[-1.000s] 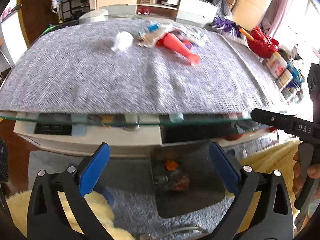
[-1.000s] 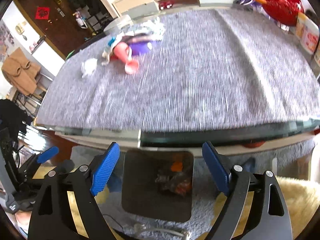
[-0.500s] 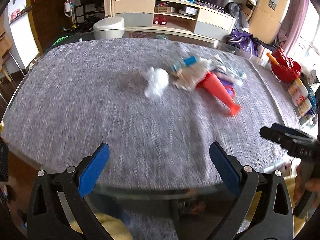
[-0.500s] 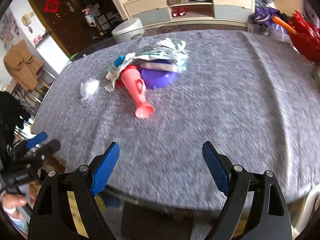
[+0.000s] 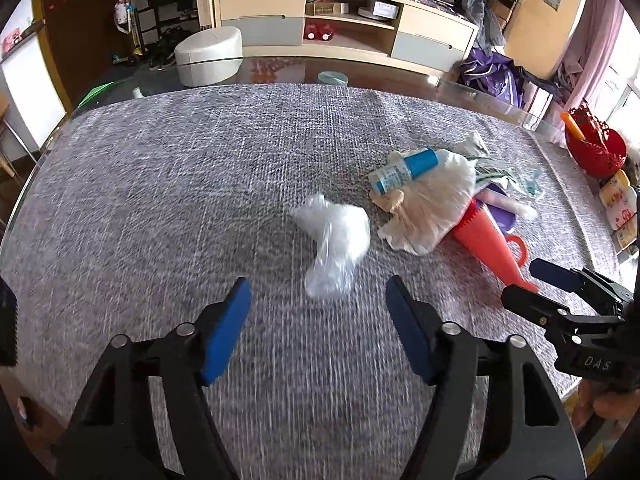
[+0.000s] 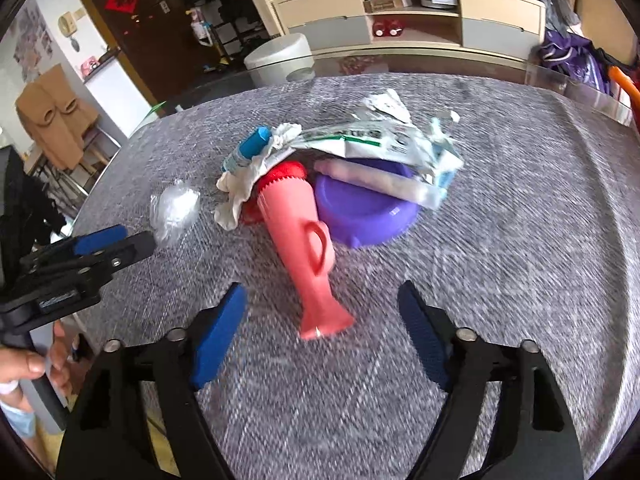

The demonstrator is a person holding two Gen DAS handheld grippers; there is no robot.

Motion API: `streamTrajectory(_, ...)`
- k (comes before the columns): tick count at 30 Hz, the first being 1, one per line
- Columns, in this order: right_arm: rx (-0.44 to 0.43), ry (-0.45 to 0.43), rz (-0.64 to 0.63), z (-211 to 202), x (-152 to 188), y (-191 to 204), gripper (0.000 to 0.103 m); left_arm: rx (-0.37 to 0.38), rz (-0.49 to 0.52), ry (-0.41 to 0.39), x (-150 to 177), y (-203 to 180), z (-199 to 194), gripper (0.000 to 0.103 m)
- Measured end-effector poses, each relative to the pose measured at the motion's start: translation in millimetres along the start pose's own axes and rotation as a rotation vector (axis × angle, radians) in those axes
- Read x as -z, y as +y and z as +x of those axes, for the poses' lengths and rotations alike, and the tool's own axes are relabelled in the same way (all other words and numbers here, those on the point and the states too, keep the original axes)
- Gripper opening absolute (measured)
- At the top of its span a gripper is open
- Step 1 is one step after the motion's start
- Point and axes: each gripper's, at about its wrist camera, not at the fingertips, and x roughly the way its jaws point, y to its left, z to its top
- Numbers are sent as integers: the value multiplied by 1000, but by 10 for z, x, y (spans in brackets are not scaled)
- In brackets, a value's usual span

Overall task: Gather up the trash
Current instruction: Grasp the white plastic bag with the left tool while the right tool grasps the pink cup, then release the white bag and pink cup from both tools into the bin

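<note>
Both claws, left claw [image 5: 318, 312] and right claw [image 6: 322, 322], are spread with nothing between them and have just been closing. The plastic bag [image 5: 336, 240] lies just ahead of the left claw, the red cup [image 6: 304, 240] ahead of the right. Closing too early could push the thin bag away across the desk [image 5: 160, 200].

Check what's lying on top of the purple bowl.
A pale pink-white roll and crumpled green-printed wrappers lie across the purple bowl. The bowl's inside is covered, so its contents can't be seen.

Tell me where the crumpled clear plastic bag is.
The crumpled clear plastic bag lies alone on the grey woven tablecloth, ahead of the left gripper, left of the white tissue wad.
</note>
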Motion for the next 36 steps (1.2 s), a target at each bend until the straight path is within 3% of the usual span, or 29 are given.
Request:
streamTrajectory(6,-12,2,-14,71,-50,36,52,31,-1,21,-96,-40,234,52)
streamTrajectory(8,-10,5,-16,74,-47,33,33,34,0,31,-100,-50,279,44)
streamTrajectory(12,-42,19,-26,46,7,34,25,29,21,38,-85,-104,312,30)
streamTrajectory(16,-57,33,-32,-13,85,44,24,37,40,42,-37,-144,303,15)
streamTrajectory(19,-60,36,-32,-97,179,36,24,59,44,49,59,-200,239,11)
streamTrajectory(36,-4,-58,19,-1039,650,-22,24,139,78,-46,691,-695,-796,10)
